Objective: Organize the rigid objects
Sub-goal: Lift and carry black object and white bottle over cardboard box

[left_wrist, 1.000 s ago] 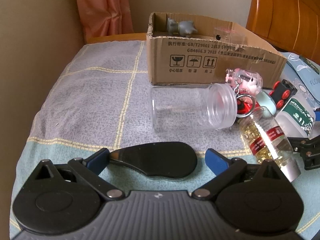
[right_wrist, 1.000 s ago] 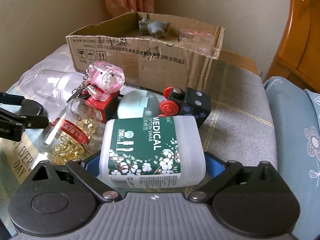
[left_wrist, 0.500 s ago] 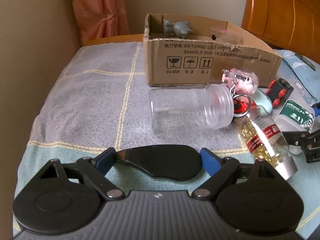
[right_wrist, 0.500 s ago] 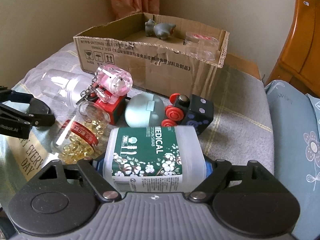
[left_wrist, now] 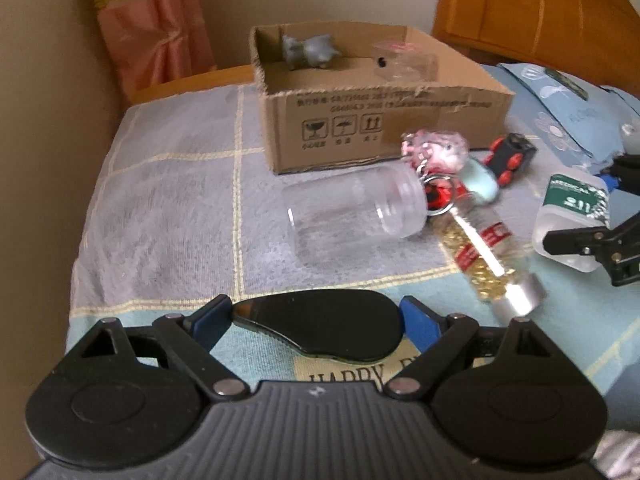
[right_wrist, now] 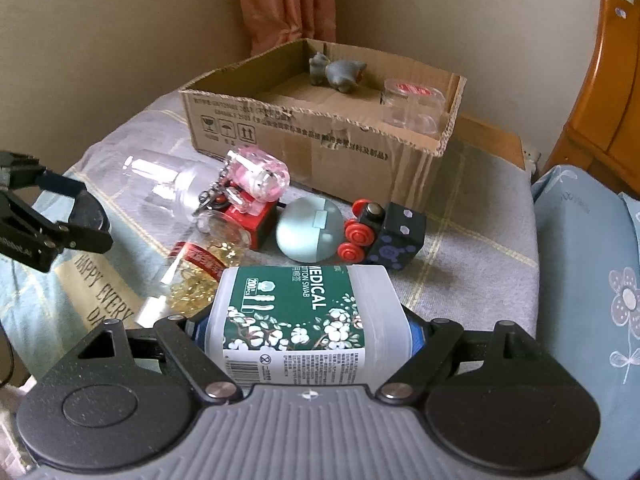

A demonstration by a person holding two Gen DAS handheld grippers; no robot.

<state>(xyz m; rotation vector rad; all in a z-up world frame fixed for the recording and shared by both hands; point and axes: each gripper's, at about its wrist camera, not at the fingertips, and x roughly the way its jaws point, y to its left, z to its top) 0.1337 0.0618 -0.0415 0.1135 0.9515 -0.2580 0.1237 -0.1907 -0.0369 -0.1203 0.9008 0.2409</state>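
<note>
My left gripper (left_wrist: 316, 320) is shut on a flat black oval case (left_wrist: 320, 326), held just above the cloth. In the right wrist view, the same gripper (right_wrist: 60, 220) shows at the left edge with the case (right_wrist: 90, 212) in it. My right gripper (right_wrist: 308, 332) is shut on a white cotton swab box (right_wrist: 296, 304) with a green label, raised off the bed. The left wrist view shows that box (left_wrist: 572, 208) at the far right. An open cardboard box (left_wrist: 384, 120) stands behind, holding a grey animal figurine (right_wrist: 336, 70) and a small clear jar (right_wrist: 412, 108).
On the checked cloth lie a clear plastic jar (left_wrist: 352, 216), a bottle of yellow capsules (left_wrist: 480, 256), a pink keychain (right_wrist: 260, 178), a mint round case (right_wrist: 308, 232) and a black and red toy train (right_wrist: 384, 236). A wooden headboard (left_wrist: 540, 12) and blue pillow (right_wrist: 584, 280) border the right.
Both grippers closed on their objects, then rose. The black case and the swab box have lifted off the cloth, and the left view has tilted slightly.
</note>
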